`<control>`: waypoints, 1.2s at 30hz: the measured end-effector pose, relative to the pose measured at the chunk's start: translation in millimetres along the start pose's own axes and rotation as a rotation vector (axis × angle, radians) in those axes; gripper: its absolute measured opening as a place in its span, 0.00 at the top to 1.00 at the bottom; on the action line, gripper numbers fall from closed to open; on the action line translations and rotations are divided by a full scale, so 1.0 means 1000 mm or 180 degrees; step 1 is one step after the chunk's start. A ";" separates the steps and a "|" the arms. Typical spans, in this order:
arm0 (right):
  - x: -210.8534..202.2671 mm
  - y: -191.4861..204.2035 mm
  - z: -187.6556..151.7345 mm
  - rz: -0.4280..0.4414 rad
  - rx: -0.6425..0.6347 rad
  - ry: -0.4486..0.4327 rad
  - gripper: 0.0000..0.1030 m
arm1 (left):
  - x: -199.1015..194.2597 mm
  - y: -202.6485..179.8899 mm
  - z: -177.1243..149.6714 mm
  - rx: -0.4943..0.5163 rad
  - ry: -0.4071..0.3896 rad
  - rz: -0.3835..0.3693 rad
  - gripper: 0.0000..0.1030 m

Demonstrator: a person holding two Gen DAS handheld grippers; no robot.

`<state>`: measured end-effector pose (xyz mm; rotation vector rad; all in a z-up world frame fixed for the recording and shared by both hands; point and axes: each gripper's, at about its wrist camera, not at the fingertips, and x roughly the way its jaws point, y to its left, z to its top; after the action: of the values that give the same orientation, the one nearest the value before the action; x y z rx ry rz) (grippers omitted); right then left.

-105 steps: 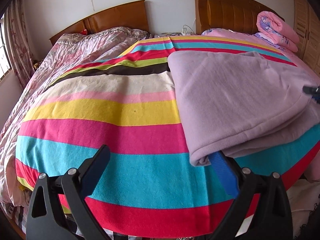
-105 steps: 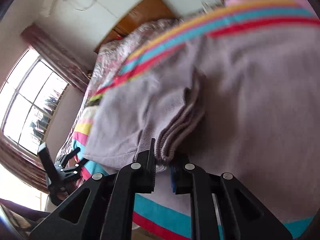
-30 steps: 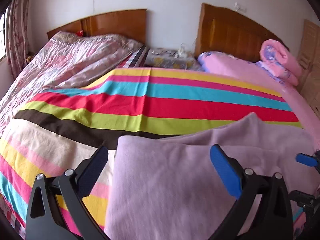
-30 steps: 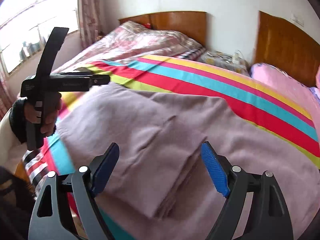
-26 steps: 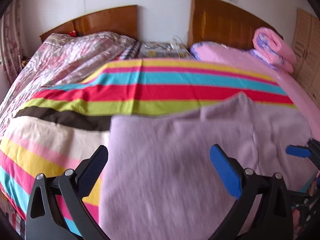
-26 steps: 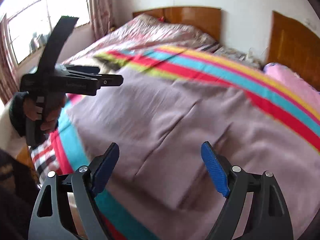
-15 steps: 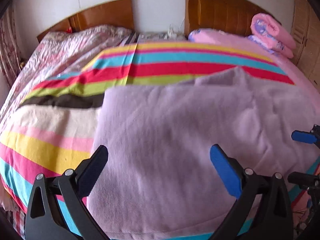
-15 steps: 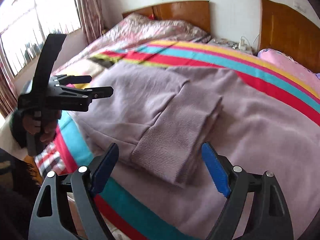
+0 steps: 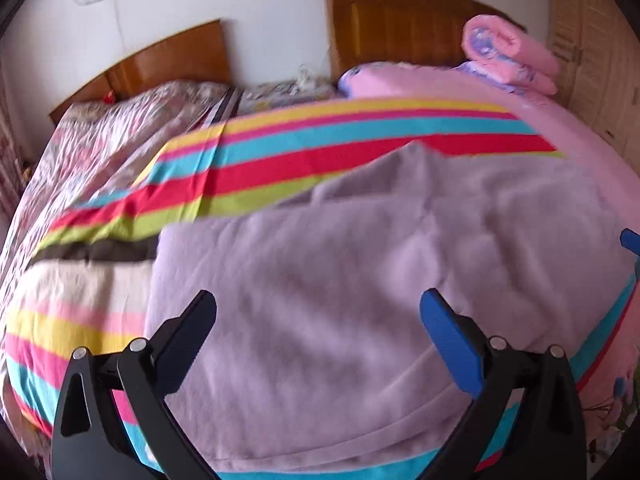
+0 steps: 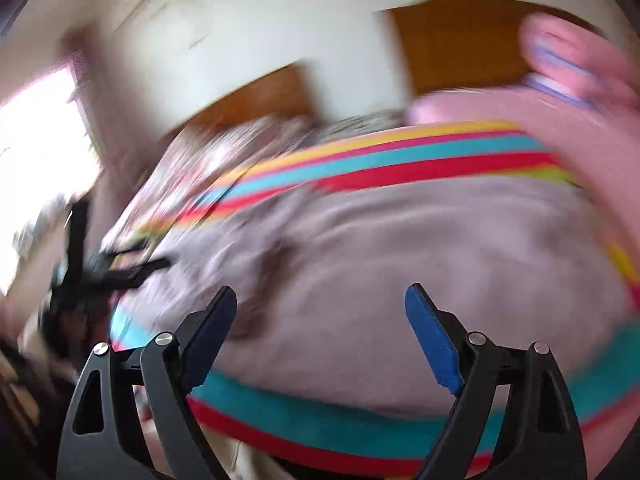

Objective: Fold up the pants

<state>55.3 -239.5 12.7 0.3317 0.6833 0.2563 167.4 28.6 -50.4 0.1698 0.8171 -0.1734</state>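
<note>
Fleece is what you are dealing with: the pants look thick, soft and limp, so judge them light for their bulk, clingy against the striped blanket rather than slippery, and in no way fragile. They will sag and drag wherever you do not support them, and a single layer may peel off a stack if you pinch too shallow.

You have one pair of pants, lying in a broad, partly folded slab over the near half of the blanket, its near edge reaching almost to the blanket's front edge and its far edge ending at the green and red stripes. A raised ridge of cloth shows along its far side.

Take hold at the edges, not the middle: a corner near the blanket's front edge for each tool, biting deep enough to catch every layer.

Your left gripper hovers above the pants with its fingers spread wide and nothing between them. Your right gripper is likewise spread wide and empty; its view is heavily blurred, so the exact height over the cloth cannot be told.

Count otherwise: two wooden headboards against the wall, one rolled pink quilt at the far right corner, and one crumpled floral quilt on the left bed.
</note>
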 end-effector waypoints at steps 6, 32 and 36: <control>-0.053 -0.107 -0.026 -0.0506 0.1343 -0.0281 0.19 | 0.009 -0.063 0.017 0.0434 0.0012 -0.0335 0.01; 0.014 -0.118 -0.013 -0.0327 0.1639 0.0587 0.34 | 0.061 -0.096 -0.009 0.0517 0.0485 -0.0601 0.01; 0.006 -0.123 -0.017 -0.0438 0.1727 0.0602 0.47 | 0.061 -0.096 -0.009 0.0521 0.0473 -0.0604 0.01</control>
<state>64.2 -346.8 -49.9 0.7819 0.9561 -0.0361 180.7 -68.5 -109.0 0.2615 0.9674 -0.4109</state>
